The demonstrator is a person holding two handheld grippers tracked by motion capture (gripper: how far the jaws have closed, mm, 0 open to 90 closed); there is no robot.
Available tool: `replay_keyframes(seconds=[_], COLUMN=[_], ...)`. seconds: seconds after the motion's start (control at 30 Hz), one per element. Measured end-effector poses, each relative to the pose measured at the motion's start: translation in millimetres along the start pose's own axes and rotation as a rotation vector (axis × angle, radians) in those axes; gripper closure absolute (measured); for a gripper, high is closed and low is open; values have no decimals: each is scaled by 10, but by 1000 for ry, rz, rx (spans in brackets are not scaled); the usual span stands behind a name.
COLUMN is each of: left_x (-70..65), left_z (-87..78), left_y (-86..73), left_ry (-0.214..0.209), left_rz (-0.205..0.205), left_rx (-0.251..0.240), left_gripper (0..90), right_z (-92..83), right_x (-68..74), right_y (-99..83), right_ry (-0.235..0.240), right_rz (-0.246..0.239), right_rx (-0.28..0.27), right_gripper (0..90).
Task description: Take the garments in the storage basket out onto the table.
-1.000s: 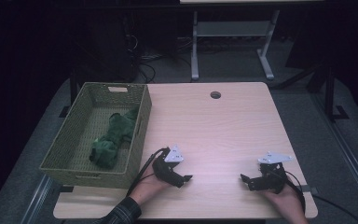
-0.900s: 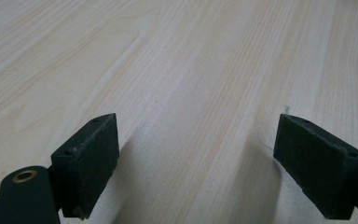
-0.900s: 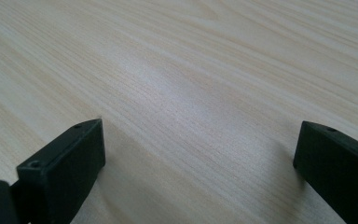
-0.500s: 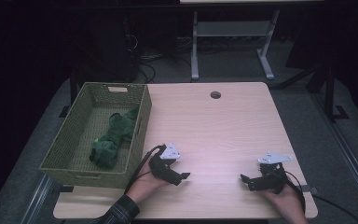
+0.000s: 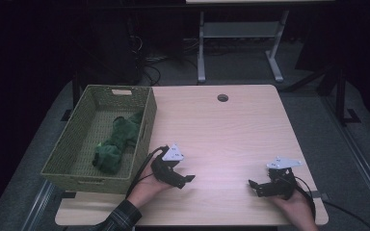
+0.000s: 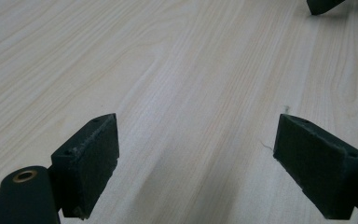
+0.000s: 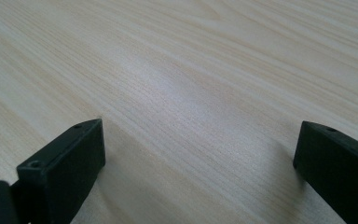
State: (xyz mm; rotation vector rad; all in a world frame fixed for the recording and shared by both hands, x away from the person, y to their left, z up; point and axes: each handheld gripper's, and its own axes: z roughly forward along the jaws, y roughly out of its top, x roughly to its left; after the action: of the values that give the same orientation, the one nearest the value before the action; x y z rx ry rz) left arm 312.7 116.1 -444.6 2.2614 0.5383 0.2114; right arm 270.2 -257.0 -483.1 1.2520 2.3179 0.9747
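Bare table [image 5: 221, 130] lies open ahead; the basket [image 5: 147, 120] wall probably blocks leftward passage.

One table [image 5: 231, 130] carries one woven basket [image 5: 72, 171], and inside it lies what looks like a single green soft toy [image 5: 115, 142], though the dim light could hide a second. Two grippers sit on the tabletop: the left gripper [image 5: 185, 180] and the right gripper [image 5: 254, 186].

No lettering, label or number can be read on anything here.
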Motion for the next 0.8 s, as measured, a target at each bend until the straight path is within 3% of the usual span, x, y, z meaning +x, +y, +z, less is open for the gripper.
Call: replay_keyframes(seconds=[0.8], left_x=[24], left_z=[-197], left_y=[194], left_ry=[8], left_rz=[-7], left_rx=[-6], left_gripper=[139], right_z=[-1], right_x=[1], right_y=[1], right_ry=[1], right_rz=[1], right_rx=[1], right_gripper=[17])
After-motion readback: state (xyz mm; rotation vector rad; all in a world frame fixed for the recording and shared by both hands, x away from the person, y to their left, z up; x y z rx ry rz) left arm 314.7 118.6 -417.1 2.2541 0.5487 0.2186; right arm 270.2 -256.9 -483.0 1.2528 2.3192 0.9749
